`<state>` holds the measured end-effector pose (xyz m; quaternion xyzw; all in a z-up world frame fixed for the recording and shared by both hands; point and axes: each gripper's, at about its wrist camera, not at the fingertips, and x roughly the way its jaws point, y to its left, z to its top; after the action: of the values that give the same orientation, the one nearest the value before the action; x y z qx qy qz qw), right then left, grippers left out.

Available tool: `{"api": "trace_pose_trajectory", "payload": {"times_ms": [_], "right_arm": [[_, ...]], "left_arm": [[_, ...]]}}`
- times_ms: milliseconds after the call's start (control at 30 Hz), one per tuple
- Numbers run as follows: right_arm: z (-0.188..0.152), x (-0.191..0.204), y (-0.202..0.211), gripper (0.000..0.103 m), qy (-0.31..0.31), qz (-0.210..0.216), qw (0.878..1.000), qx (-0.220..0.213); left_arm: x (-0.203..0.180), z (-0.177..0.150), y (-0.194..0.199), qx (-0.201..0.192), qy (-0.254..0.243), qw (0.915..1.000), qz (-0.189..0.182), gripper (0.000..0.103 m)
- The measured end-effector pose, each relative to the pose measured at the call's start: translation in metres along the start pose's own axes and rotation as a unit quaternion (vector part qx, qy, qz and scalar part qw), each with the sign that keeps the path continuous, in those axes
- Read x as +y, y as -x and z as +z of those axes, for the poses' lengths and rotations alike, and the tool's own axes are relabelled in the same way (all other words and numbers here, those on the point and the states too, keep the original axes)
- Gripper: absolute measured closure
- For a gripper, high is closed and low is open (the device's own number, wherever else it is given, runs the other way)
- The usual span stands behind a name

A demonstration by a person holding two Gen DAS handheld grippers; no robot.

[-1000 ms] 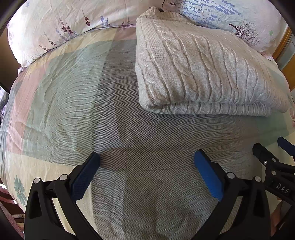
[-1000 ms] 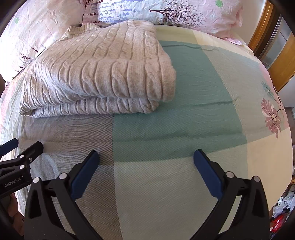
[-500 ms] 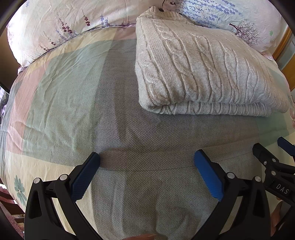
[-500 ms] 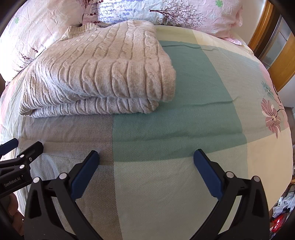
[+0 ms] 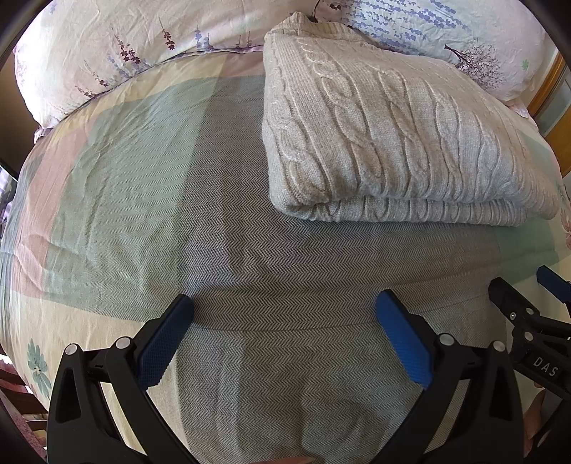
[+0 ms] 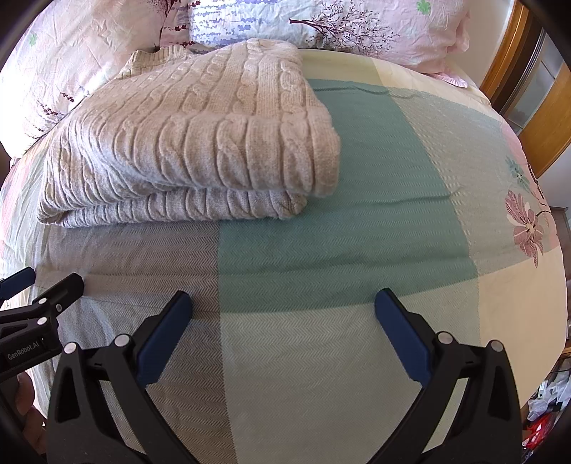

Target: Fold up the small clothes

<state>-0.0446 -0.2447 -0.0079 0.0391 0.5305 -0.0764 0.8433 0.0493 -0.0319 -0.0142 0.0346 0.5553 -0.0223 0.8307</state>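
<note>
A beige cable-knit sweater (image 5: 392,142) lies folded in a thick rectangle on the bed, near the pillows; it also shows in the right wrist view (image 6: 192,142). My left gripper (image 5: 285,321) is open and empty, held over the bedcover in front of the sweater's left corner, apart from it. My right gripper (image 6: 285,317) is open and empty, in front of the sweater's right corner, apart from it. Each gripper shows at the edge of the other's view.
The checked green, grey and cream bedcover (image 6: 357,232) spreads under everything. Floral pillows (image 5: 125,46) (image 6: 357,25) lie behind the sweater. A wooden bed frame (image 6: 528,100) stands at the far right, with clutter on the floor (image 6: 546,410).
</note>
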Motion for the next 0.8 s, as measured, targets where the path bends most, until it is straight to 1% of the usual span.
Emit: {"api": "trace_pose_trajectory", "payload": {"times_ms": [800], "right_arm": [[-0.0004,0.0005,0.0003,0.002,0.000,0.000,1.000,-0.002]], "left_arm": [[0.0035,0.0026,-0.0021,0.005,0.001,1.0000,-0.002,0.001]]}}
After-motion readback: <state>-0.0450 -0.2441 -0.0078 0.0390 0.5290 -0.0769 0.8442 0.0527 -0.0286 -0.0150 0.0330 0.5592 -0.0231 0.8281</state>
